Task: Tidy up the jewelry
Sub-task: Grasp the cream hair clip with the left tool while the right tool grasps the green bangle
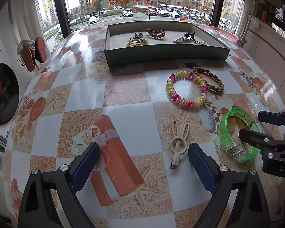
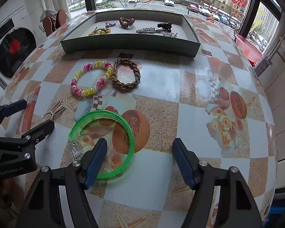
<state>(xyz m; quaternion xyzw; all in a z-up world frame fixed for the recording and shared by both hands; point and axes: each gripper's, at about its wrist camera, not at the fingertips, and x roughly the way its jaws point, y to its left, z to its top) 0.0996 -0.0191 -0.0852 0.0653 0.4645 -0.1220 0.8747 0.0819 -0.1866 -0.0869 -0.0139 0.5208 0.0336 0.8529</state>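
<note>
"GenRobot.AI" lettering on left claw (image 2: 34, 114), apart, right claw (image 2: 139, 159) apart astride green bangle (image 2: 102, 144) rim

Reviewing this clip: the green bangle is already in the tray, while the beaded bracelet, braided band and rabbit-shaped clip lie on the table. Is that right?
Not quite. The green bangle is not in the tray; it lies on the table, as the right wrist view shows. The beaded bracelet, braided band and rabbit-shaped clip do lie on the table.

The green ring bangle (image 2: 104, 144) lies flat on the table, its near edge around the right gripper's (image 2: 140, 159) left finger.
</note>
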